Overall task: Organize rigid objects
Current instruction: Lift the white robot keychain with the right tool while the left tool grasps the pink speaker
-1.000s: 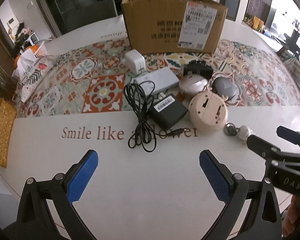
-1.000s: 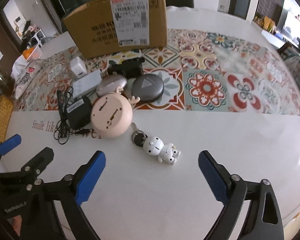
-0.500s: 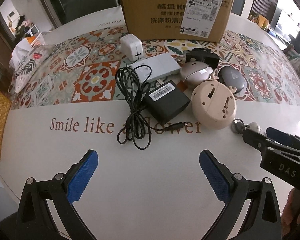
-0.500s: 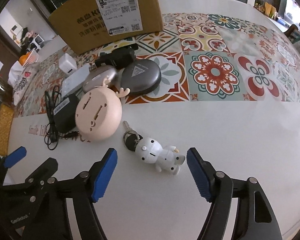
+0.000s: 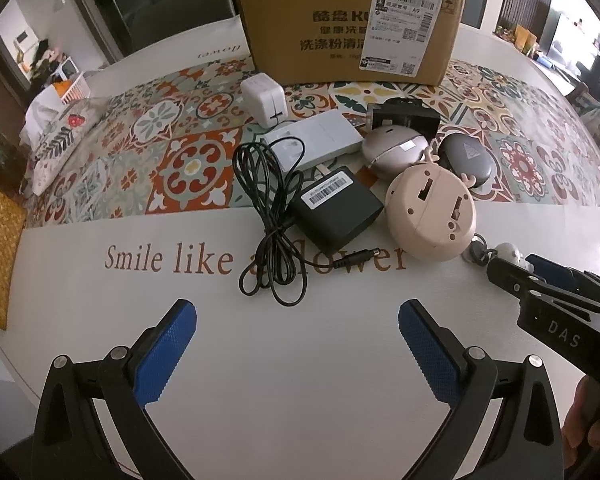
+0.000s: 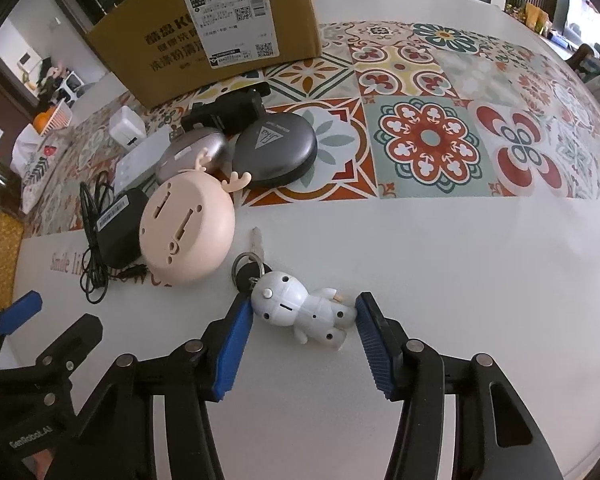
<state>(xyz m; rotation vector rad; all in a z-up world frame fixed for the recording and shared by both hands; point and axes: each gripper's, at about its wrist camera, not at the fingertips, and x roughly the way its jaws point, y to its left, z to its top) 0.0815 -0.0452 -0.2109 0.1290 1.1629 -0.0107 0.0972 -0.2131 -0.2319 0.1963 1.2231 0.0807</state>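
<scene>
A white figure keychain (image 6: 296, 308) lies on the white table with its key ring and key (image 6: 249, 268) at its head. My right gripper (image 6: 300, 306) is down around it with its jaws closing; the blue pads (image 6: 236, 332) touch the figure's head and feet. In the left wrist view the right gripper (image 5: 518, 266) covers most of the figure (image 5: 508, 250). My left gripper (image 5: 298, 344) hangs open over bare table in front of the black adapter and cable (image 5: 336, 208), holding nothing.
A cardboard box (image 5: 348, 28) stands at the back. In front of it lie a white charger cube (image 5: 264, 100), a flat white pack (image 5: 316, 142), a black device (image 5: 404, 118), two oval cases (image 5: 394, 152) (image 5: 466, 158) and a pink round deer-horned item (image 6: 186, 228).
My right gripper came down over the white figure and its wide jaws drew in until the pads met it. The left gripper stays open in about the same place.
</scene>
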